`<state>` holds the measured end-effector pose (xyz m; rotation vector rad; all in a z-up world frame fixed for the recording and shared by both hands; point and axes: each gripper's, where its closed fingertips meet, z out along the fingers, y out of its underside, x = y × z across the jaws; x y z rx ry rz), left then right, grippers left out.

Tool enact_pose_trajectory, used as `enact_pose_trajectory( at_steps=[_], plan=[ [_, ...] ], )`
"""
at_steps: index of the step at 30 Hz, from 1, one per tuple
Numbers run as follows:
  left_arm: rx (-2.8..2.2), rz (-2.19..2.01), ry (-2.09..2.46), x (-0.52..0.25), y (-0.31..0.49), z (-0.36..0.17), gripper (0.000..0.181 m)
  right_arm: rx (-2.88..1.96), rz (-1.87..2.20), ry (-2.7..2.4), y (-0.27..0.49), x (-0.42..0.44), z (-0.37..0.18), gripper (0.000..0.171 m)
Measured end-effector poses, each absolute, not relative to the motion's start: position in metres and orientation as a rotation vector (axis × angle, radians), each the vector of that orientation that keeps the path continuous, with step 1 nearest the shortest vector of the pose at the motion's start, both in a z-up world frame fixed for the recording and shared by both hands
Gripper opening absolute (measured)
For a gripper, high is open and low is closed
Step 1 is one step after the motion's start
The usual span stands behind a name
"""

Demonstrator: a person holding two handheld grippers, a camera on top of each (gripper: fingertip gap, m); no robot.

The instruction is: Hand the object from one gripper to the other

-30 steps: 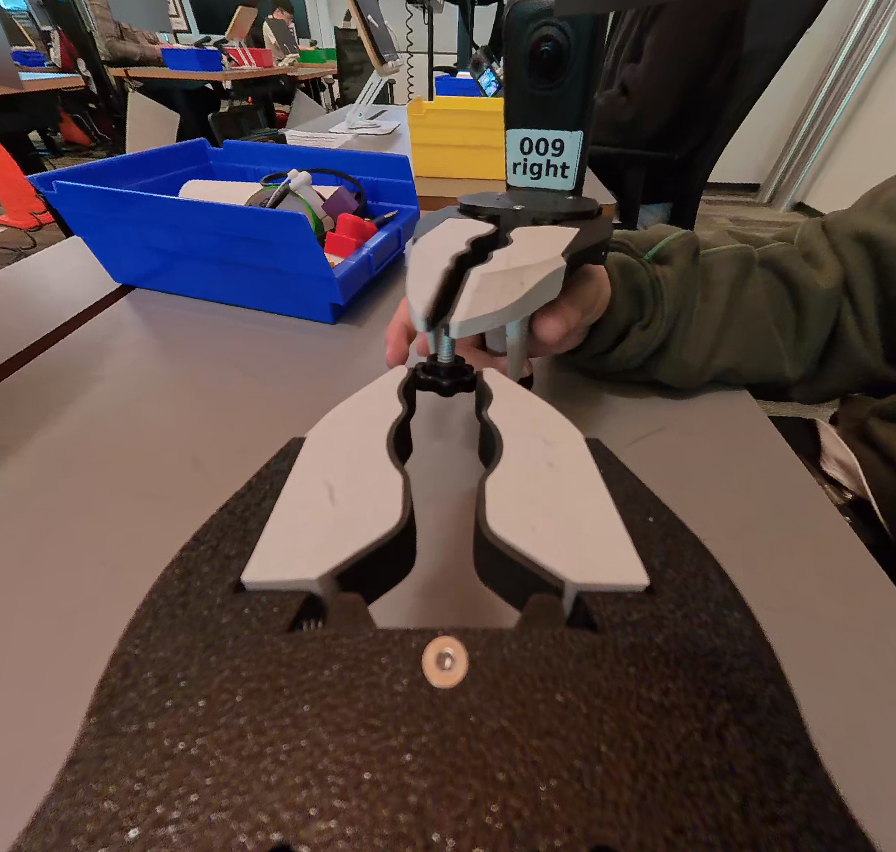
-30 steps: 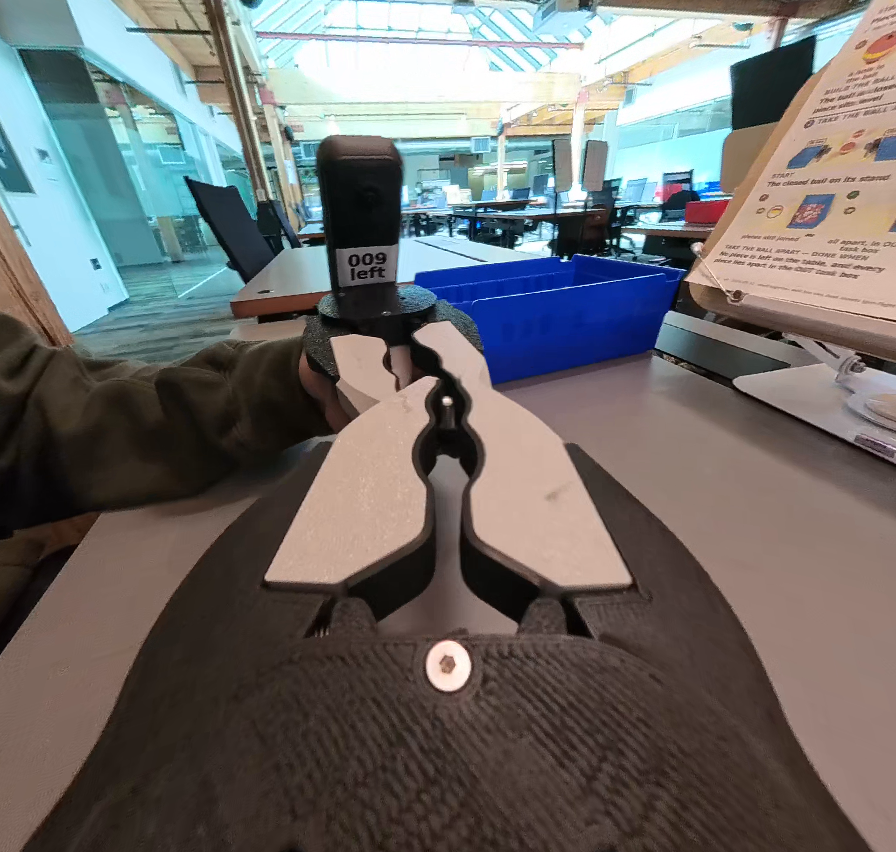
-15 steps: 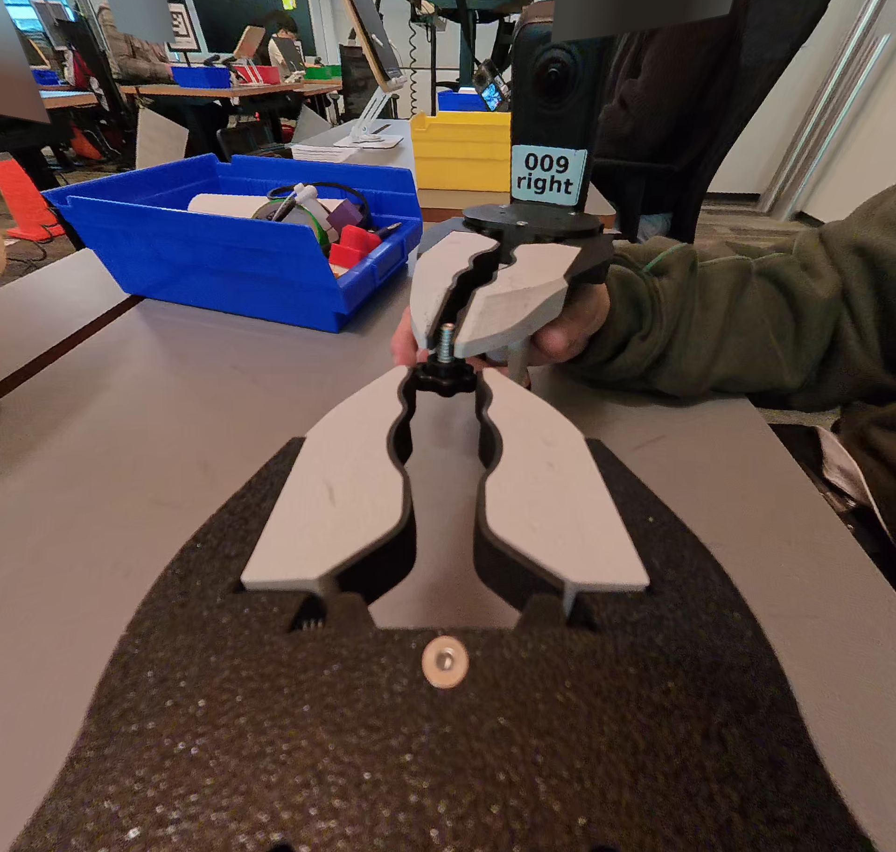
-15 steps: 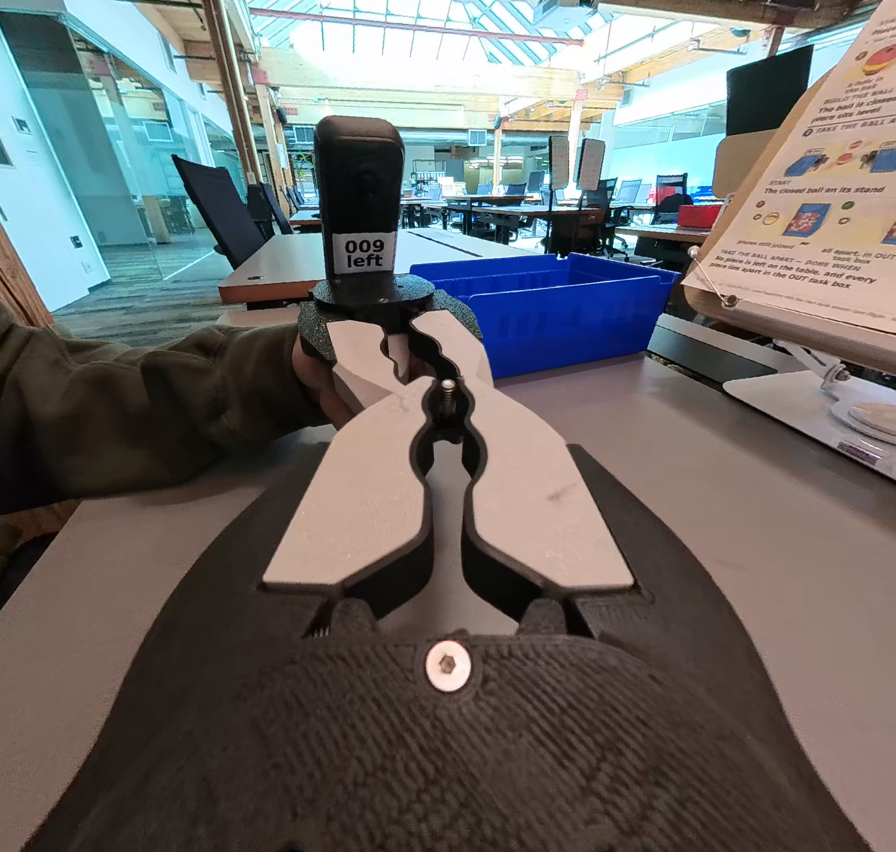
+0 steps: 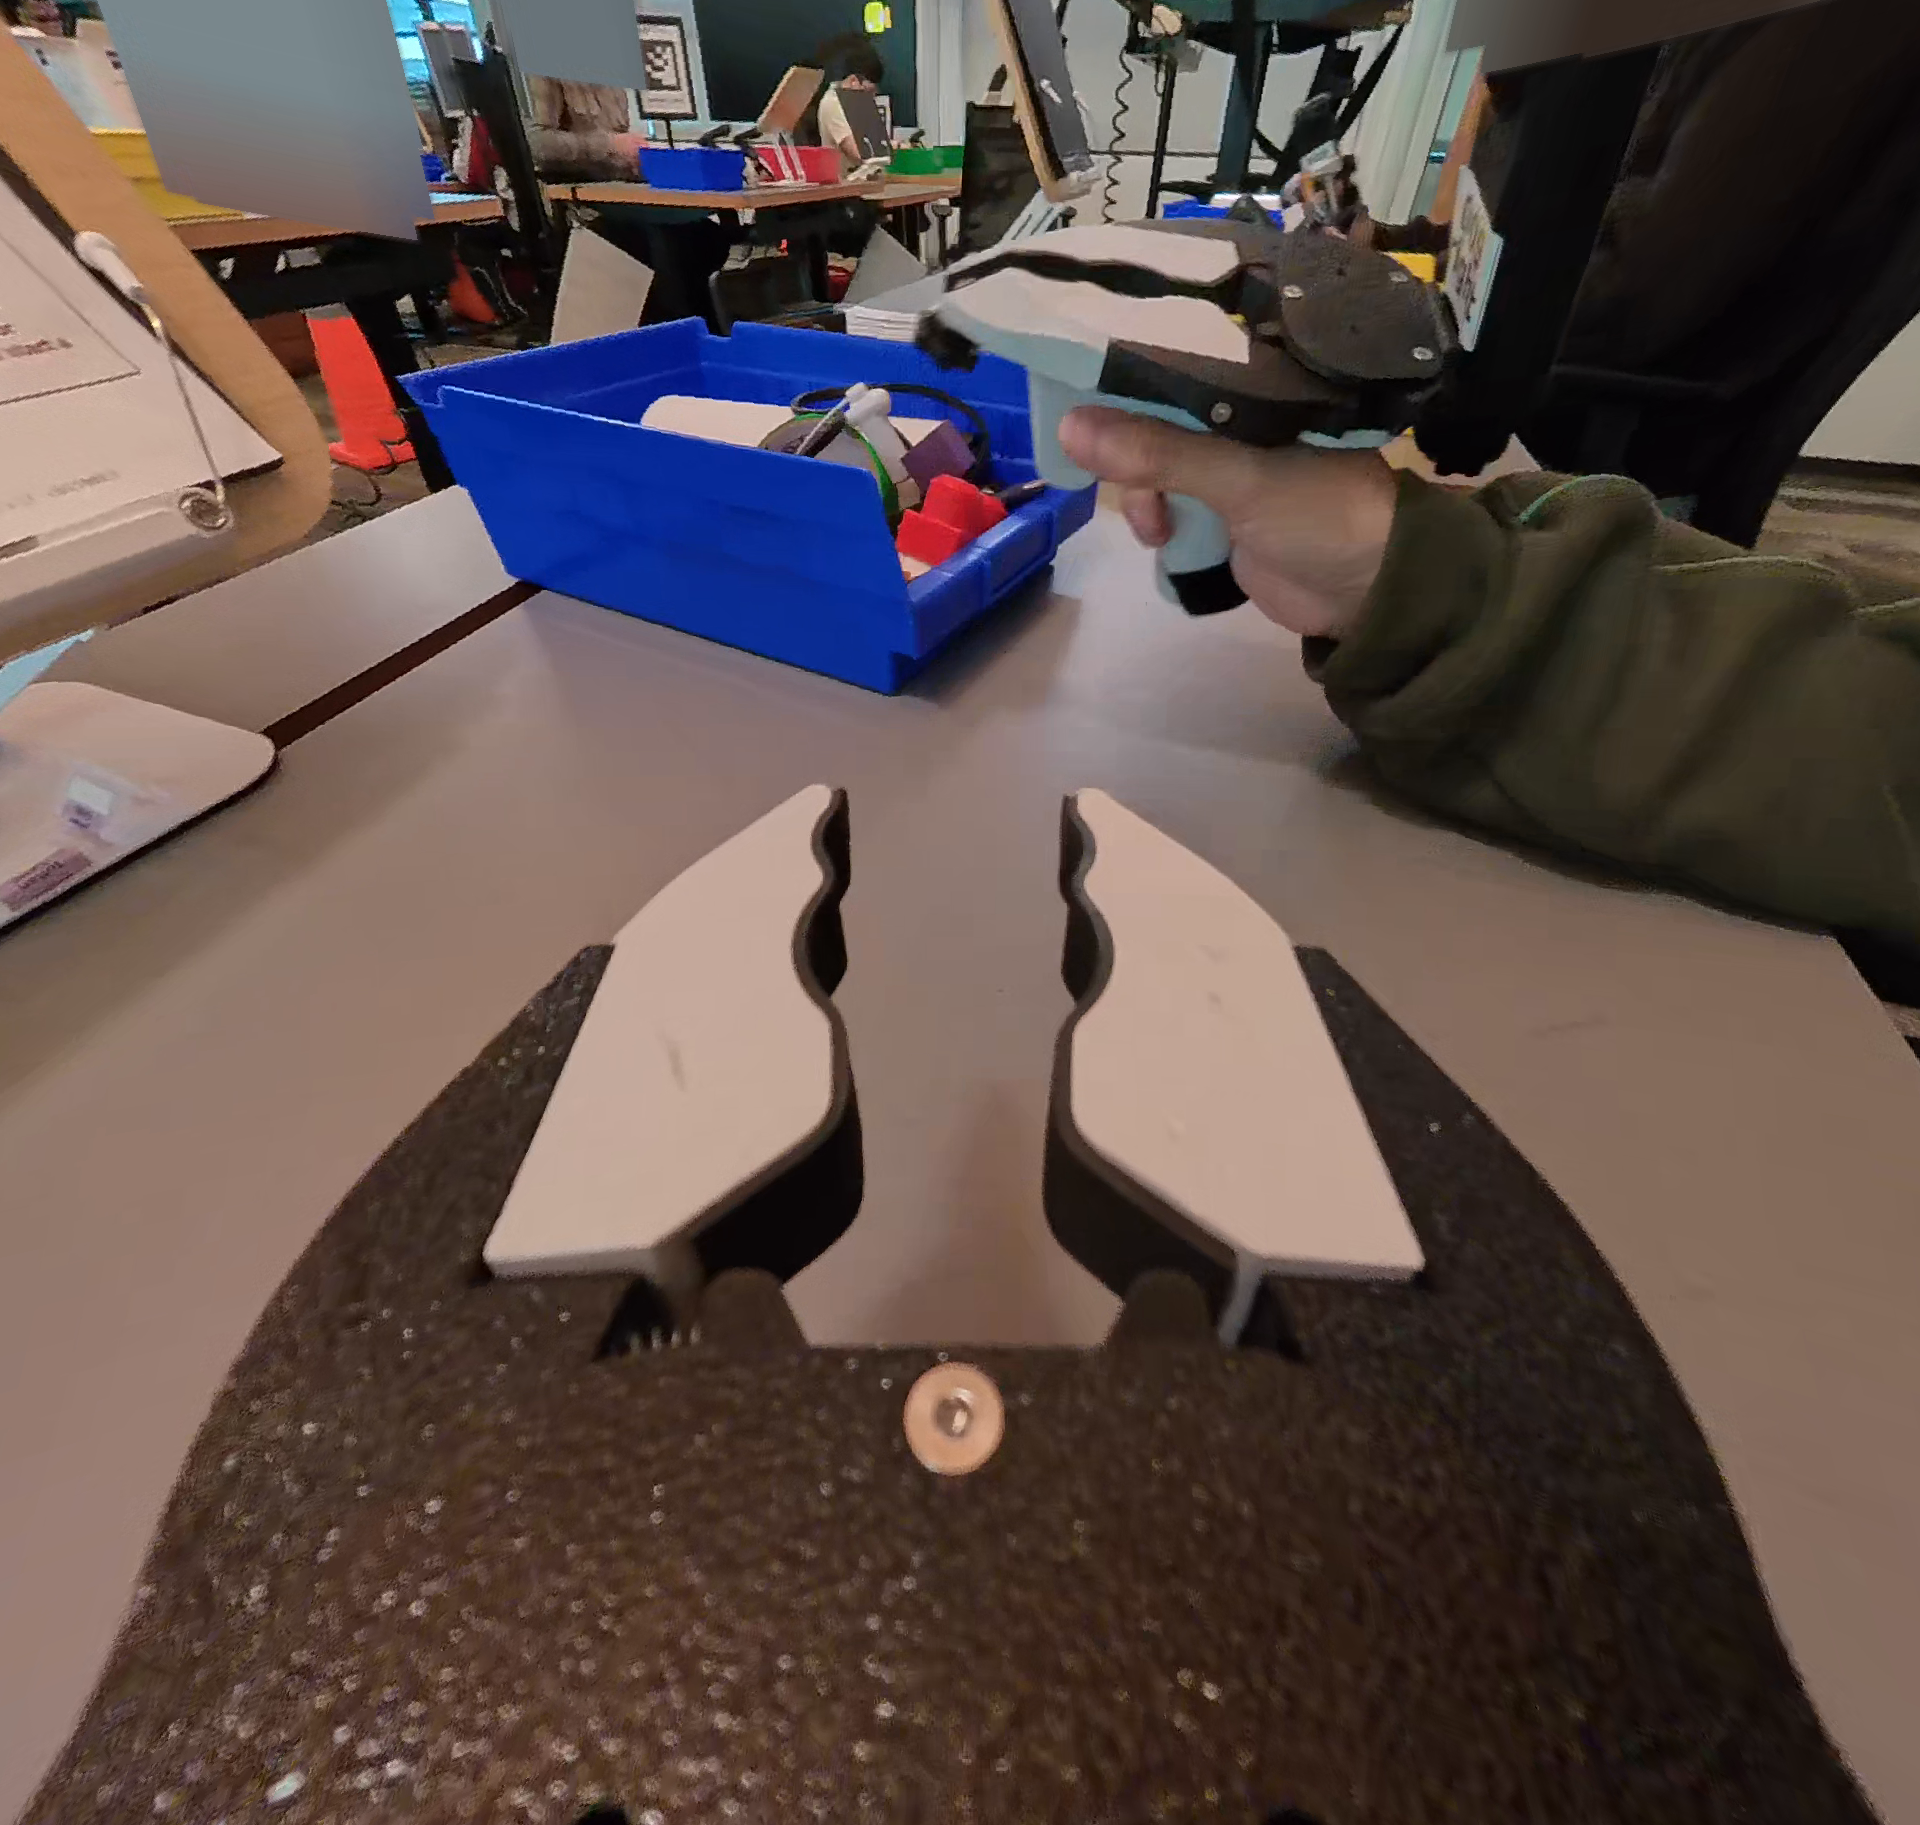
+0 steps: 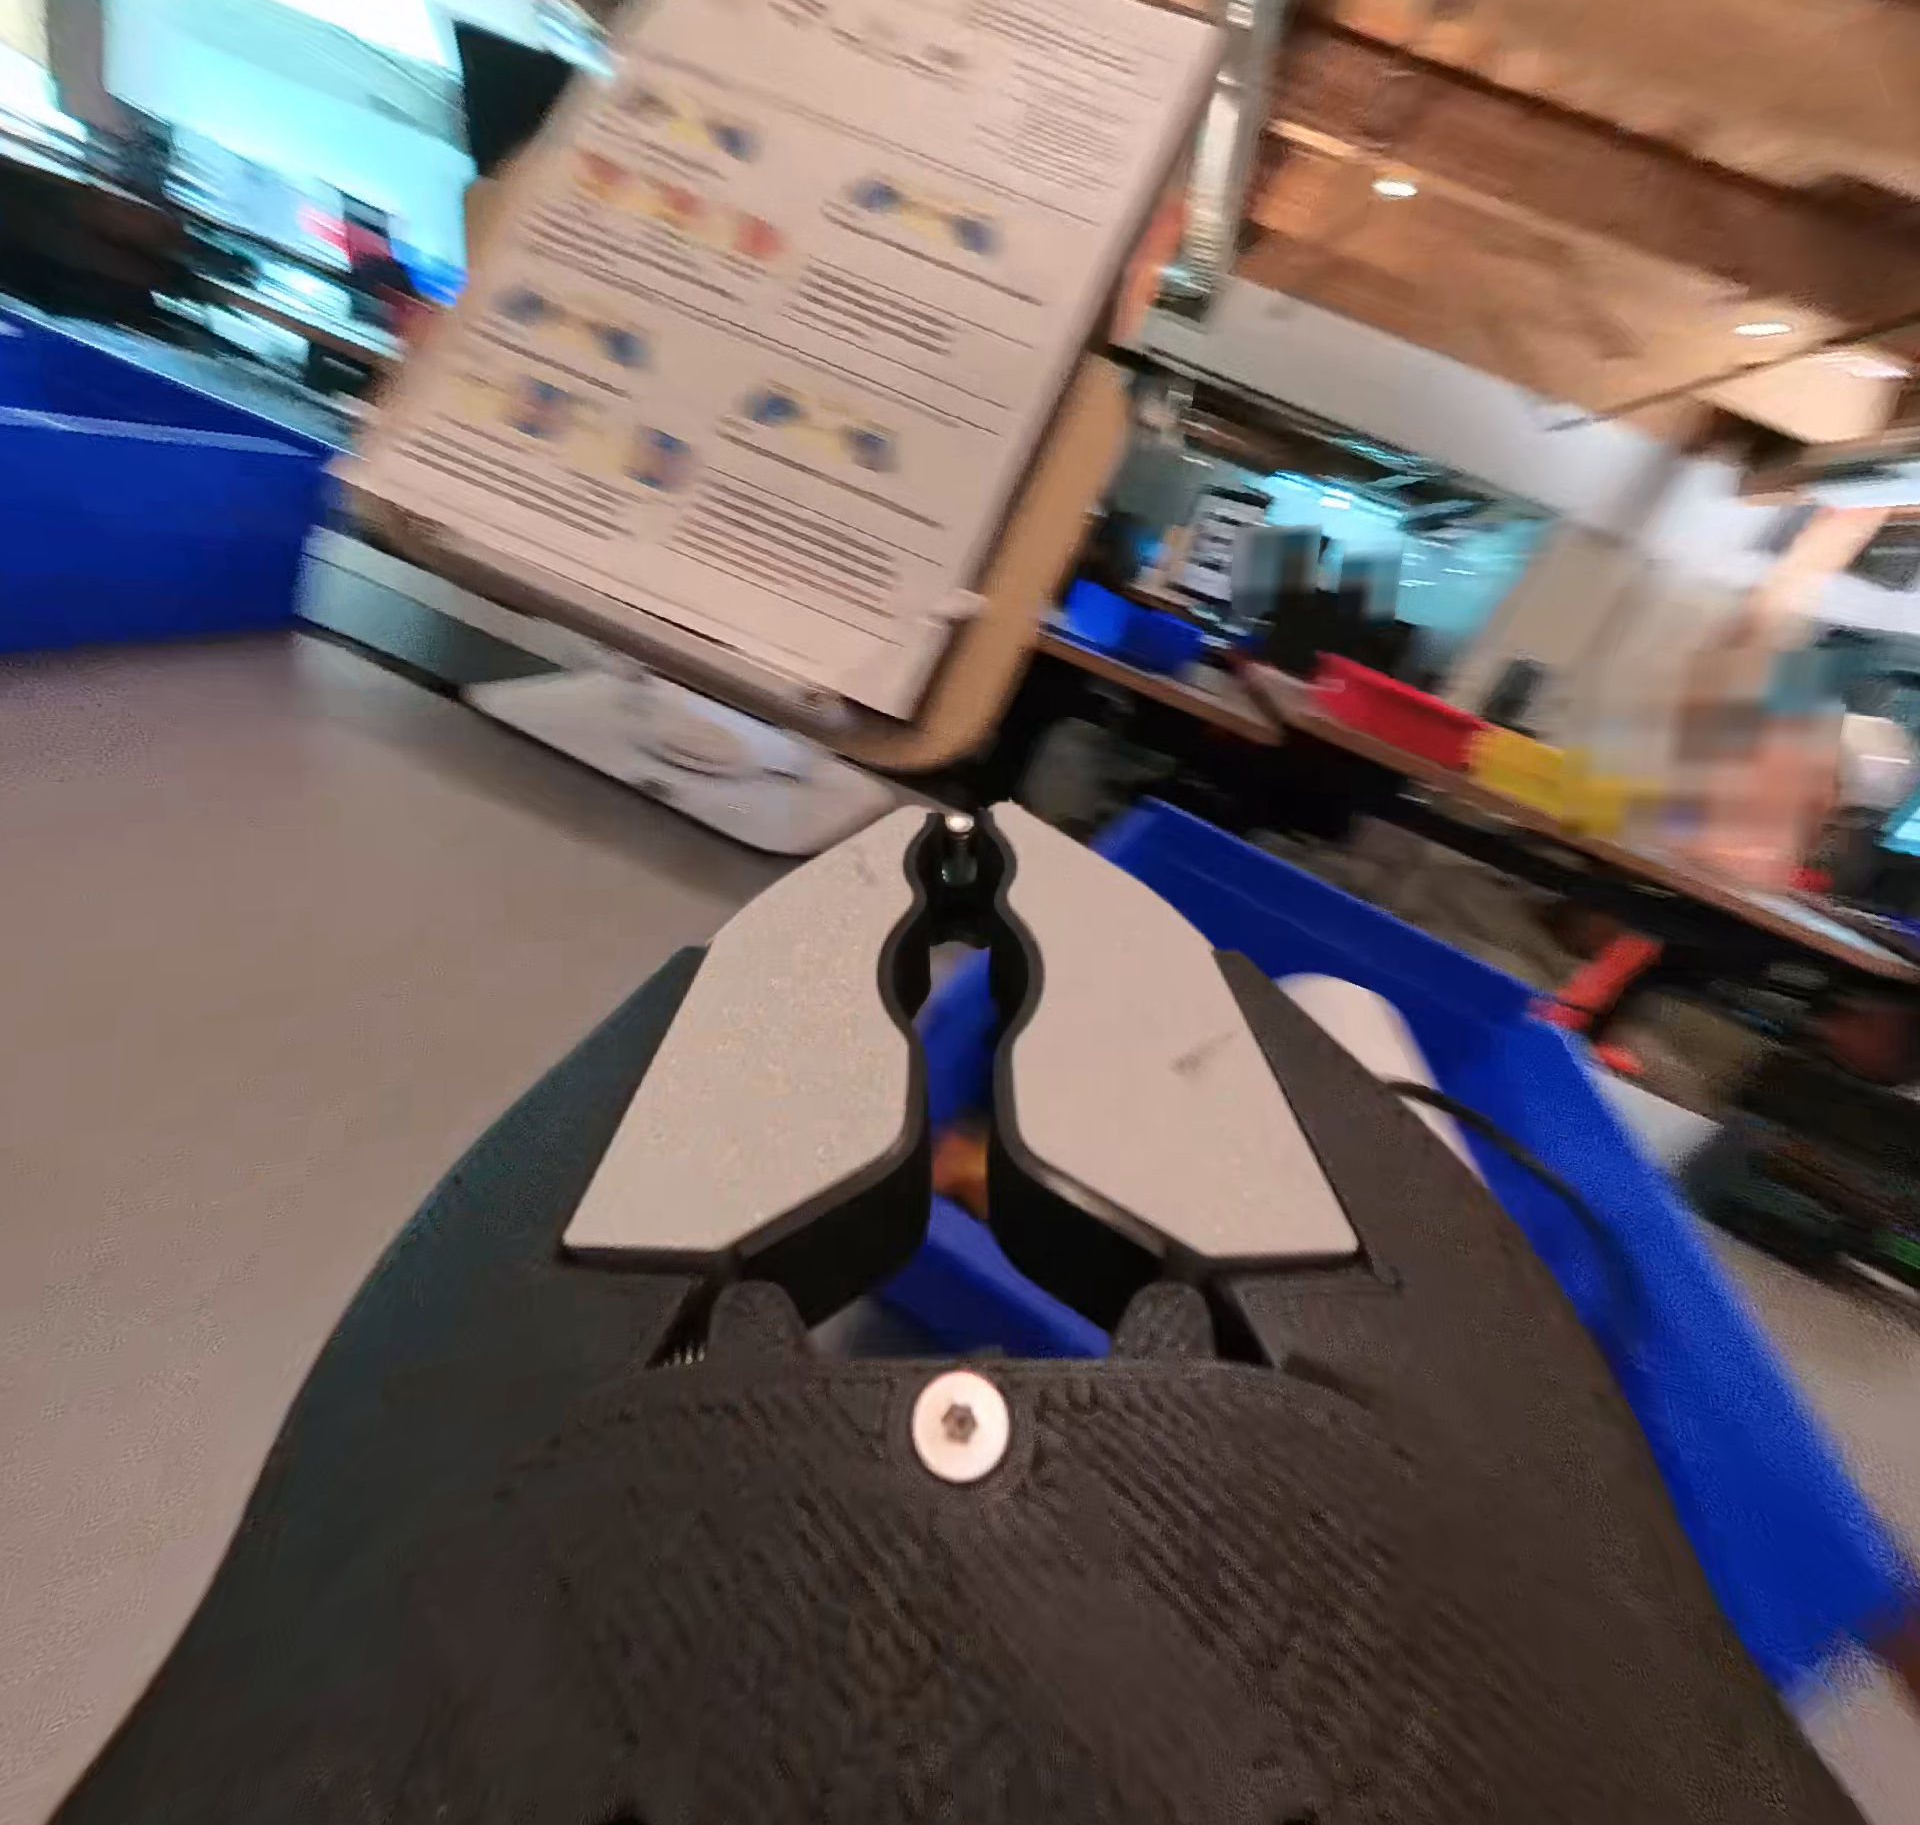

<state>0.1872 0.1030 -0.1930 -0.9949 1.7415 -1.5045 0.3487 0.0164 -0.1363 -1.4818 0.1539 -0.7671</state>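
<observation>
The object is a small screw with a black knob (image 6: 953, 866). My right gripper (image 6: 954, 830) is shut on it at the fingertips and holds it in the air over the blue bin (image 6: 1558, 1152). In the left wrist view the right gripper (image 5: 940, 321) is up at the right, turned sideways, with the black knob (image 5: 943, 350) showing at its tips. My left gripper (image 5: 951, 809) is open and empty, low over the grey table (image 5: 520, 840), well apart from the right one.
The blue bin (image 5: 707, 528) holds a white roll, a cable and red and purple pieces. An instruction board on a stand (image 5: 104, 373) is at the table's left and also shows in the right wrist view (image 6: 790, 321). A green sleeve (image 5: 1610, 684) rests on the table at the right. Tip to tip, the grippers are about 20 cm apart.
My left gripper has opened and let go of the knob screw. My right gripper, shut on the screw, has pulled away, risen and swung over the blue bin.
</observation>
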Motion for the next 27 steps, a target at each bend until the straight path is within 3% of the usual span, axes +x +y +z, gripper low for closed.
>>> enact_pose_trajectory(
  at_steps=[5, 13, 20, 27],
  plan=[
    [-1.043, -1.480, 1.747, 0.189, 0.108, -0.198, 0.034, -1.517, -0.947, 0.283, -0.022, 0.400, -0.148, 0.006],
    [-1.080, -1.479, 1.749, 0.189, 0.111, -0.200, 0.033, -1.781, -0.730, 0.252, 0.017, 0.413, -0.212, 0.006],
    [-1.096, -1.478, 1.707, 0.190, 0.118, -0.194, 0.033, -1.695, -0.705, 0.278, 0.016, 0.409, -0.204, 0.050],
    [-1.117, -1.321, 1.477, 0.180, 0.168, -0.153, 0.029, -1.495, -0.924, 0.195, 0.004, 0.386, -0.157, 0.059]
  ],
)
